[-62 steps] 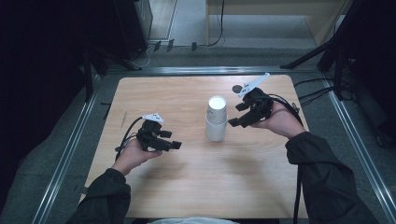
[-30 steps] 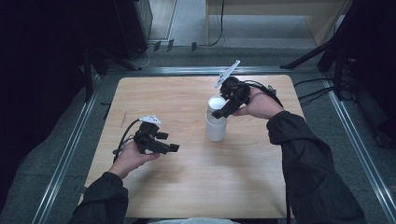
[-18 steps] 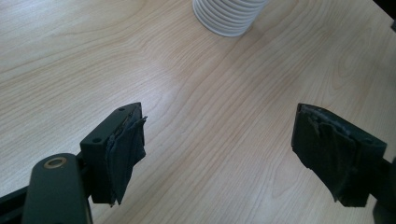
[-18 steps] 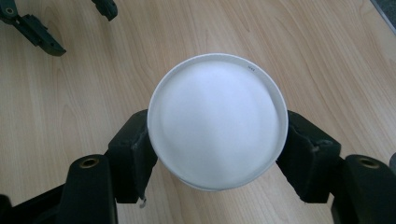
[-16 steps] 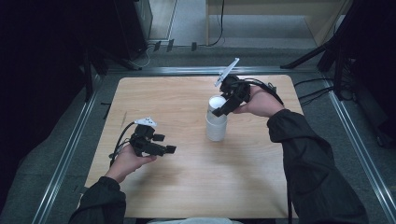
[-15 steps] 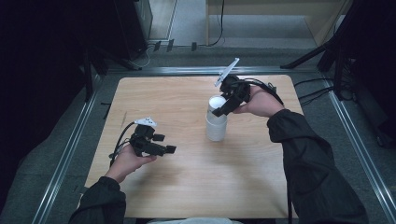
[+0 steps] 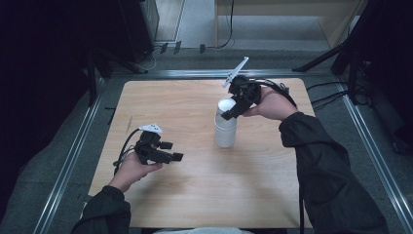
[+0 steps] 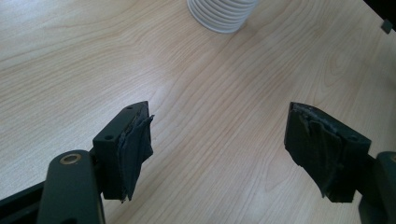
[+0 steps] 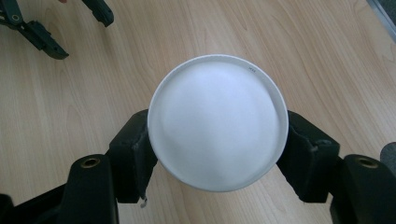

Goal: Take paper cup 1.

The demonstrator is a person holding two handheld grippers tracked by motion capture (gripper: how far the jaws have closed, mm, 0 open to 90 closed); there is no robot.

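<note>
The cup stack (image 7: 226, 127) stands upright on the surface (image 7: 272, 185), a little right of centre in the high view. The right gripper (image 7: 233, 110) sits at the stack's top from the upper right, one of its jaws on each side of the top rim. The left gripper (image 7: 174, 151) is at the lower left, well apart from the stack, above bare surface.

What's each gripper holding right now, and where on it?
Right gripper clamps the top cup by its sides near the top. Left gripper holds nothing.

Lab, railed wooden table (image 7: 195, 195), floor cables (image 7: 336, 92)
</note>
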